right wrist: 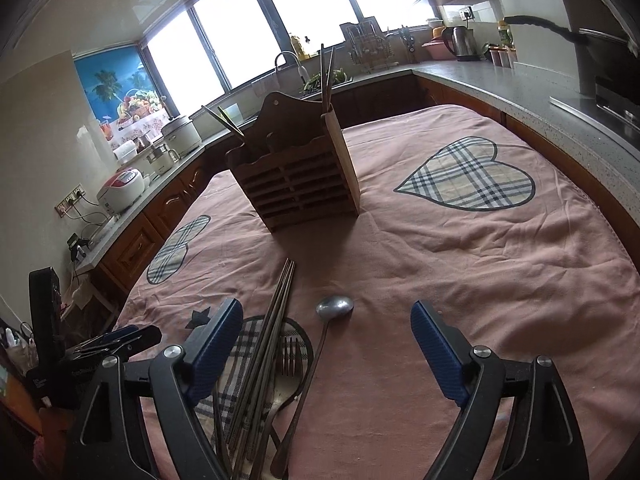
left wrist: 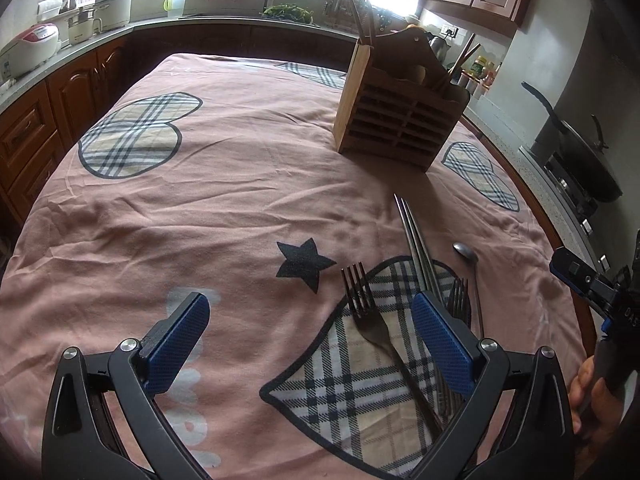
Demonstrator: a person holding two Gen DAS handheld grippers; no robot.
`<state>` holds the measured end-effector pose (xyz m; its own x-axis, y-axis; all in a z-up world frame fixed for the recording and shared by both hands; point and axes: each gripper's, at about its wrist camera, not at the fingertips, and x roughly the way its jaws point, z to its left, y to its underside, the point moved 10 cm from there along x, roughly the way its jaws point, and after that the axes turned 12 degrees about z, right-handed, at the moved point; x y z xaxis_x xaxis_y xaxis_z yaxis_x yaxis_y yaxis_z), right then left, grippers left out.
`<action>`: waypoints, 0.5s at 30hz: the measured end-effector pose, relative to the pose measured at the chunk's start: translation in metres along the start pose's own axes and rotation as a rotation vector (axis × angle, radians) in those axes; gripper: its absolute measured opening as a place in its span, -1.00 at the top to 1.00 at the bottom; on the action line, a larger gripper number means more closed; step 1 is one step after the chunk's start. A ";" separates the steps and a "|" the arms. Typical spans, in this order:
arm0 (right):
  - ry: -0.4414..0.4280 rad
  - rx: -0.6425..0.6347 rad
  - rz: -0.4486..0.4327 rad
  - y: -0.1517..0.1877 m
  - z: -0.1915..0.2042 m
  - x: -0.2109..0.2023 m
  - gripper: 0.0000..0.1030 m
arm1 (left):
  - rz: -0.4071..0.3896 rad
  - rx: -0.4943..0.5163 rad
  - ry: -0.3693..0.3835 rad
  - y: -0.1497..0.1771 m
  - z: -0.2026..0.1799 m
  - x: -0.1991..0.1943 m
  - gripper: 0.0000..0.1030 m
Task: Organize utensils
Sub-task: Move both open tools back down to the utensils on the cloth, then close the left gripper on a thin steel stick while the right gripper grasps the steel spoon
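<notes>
- Left wrist view: left claw point(left wrist: 310, 334) wide, empty, over a fork point(left wrist: 370, 320) on the pink cloth point(left wrist: 240, 200). Chopsticks point(left wrist: 414, 240) and spoon point(left wrist: 468, 264) just right of it; rack point(left wrist: 400, 120) well beyond. Right claw's state hidden here.
- Right wrist view: right claw point(right wrist: 328, 338) wide, empty, above the spoon point(right wrist: 334, 308). Second fork point(right wrist: 291, 356) plainer here. Probably thin, stiff, slippery steel lying flat; best pinched mid-handle.
</notes>
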<state>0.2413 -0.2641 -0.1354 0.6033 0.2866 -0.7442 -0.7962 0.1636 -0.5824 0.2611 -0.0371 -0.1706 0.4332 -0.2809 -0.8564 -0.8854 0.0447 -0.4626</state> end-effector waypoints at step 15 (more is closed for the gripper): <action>-0.031 0.014 0.156 0.015 0.005 0.044 -0.15 | 0.067 0.073 0.015 -0.002 -0.027 0.029 -0.82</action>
<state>0.2555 -0.2441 -0.1757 0.4706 0.3384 -0.8149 -0.8809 0.1277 -0.4557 0.2709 -0.0709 -0.1889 0.3702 -0.2897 -0.8826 -0.8976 0.1331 -0.4202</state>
